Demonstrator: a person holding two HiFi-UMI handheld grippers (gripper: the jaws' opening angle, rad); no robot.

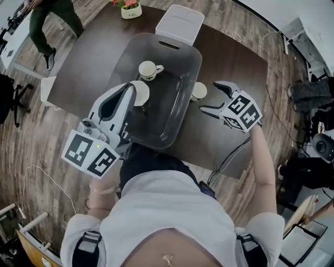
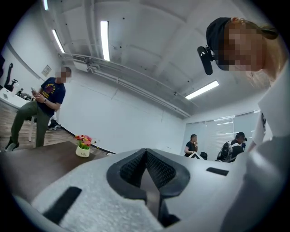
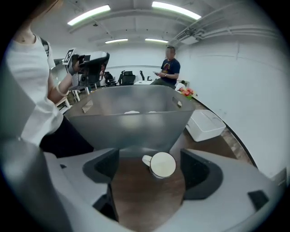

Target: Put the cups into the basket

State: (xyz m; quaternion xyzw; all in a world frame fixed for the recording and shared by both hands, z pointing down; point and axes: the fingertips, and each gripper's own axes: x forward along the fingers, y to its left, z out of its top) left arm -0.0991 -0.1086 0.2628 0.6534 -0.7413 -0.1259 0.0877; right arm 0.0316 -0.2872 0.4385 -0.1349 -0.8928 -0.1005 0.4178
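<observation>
A grey translucent basket [image 1: 173, 129] stands mid-table, and its near wall [image 3: 131, 127] fills the right gripper view. Inside it sits one white cup [image 1: 149, 69]. A second white cup [image 1: 141, 93] lies by the basket's left wall, partly hidden behind my left gripper [image 1: 130, 87]. That gripper [image 2: 146, 158] points level with its jaws shut and nothing between them. A third white cup [image 1: 199, 91] stands on the table just outside the basket's right wall. My right gripper [image 1: 210, 96] is open and tilted down at it; the cup [image 3: 162, 164] shows between the jaws, untouched.
A white lidded box [image 1: 180, 22] sits on the table beyond the basket, also in the right gripper view [image 3: 206, 124]. A small flower pot [image 1: 131, 9] stands at the far edge. A person [image 1: 52, 21] stands at the far left. A cable [image 1: 229, 156] runs over the near right edge.
</observation>
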